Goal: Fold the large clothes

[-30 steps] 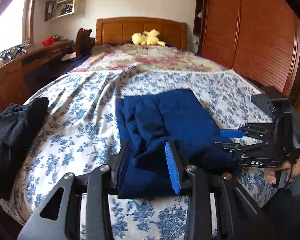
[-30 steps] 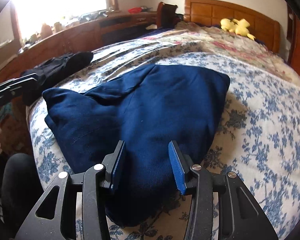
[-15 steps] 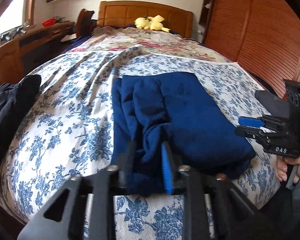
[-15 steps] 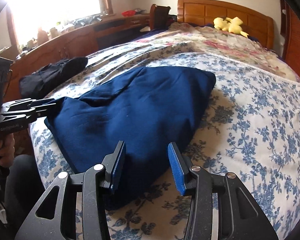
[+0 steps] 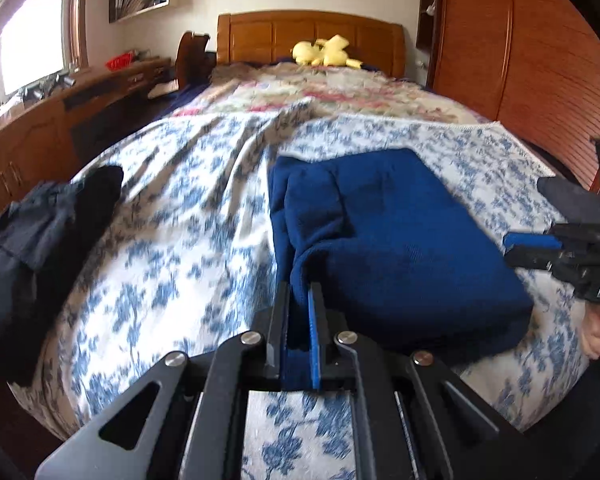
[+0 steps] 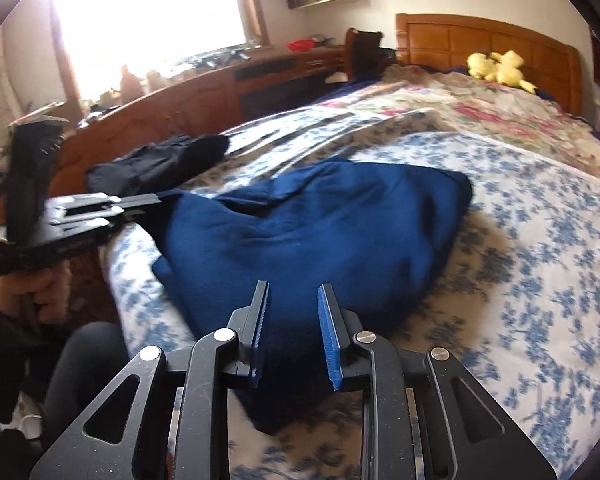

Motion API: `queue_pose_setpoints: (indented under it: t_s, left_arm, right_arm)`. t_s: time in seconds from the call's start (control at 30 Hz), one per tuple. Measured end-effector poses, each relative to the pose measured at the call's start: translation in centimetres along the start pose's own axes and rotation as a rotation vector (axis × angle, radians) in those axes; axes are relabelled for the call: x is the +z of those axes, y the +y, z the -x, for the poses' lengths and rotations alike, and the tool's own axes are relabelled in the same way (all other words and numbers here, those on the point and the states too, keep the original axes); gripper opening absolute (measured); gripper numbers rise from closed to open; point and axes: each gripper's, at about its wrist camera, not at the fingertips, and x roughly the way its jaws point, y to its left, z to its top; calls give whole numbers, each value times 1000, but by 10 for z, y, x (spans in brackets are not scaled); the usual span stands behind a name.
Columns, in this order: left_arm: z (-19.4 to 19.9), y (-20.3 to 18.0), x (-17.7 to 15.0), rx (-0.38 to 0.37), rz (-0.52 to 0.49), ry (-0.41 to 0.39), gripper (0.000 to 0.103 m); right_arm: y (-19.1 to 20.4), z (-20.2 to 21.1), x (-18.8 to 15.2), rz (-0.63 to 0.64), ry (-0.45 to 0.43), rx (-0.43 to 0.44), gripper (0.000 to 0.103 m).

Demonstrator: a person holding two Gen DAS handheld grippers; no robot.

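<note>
- So we're mid-fold on the blue garment [image 5: 400, 240], which lies bunched and partly folded on the floral bedspread [image 5: 180, 240], close to the near edge of the bed.
- Our left gripper [image 5: 298, 312] has just been closing, and its pads now pinch the near left corner of the blue fabric; cloth is clearly sandwiched between them.
- Our right gripper [image 6: 292, 320] has just been closing too, but there's a visible gap between its pads. The near right edge of the garment sits between them, and we can't tell whether they really bite on it yet.
- Our guess at the step: grabbing both near corners so we can carry that edge over toward the headboard side for the next fold.
- Next move probably needs the right pads closed firmly on the fabric first, otherwise one corner lifts and the other stays behind, and we get a crooked fold.
- Then lift both corners evenly so the thick cloth doesn't drag.
- A dark garment [image 5: 40, 240] waits at the left of the bed.
</note>
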Motion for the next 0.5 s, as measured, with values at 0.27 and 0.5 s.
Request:
queue_pose_setpoints:
  t_s: [0.27,0.5]
  left_arm:
    - [-8,1,-17,-12,-11,21,7]
    - [-5,-2,-22,0,-21,10,8]
  right_arm:
    - [5,-32,-13,41,143,11,24]
    - [-3,-42,-22,28,168,48,24]
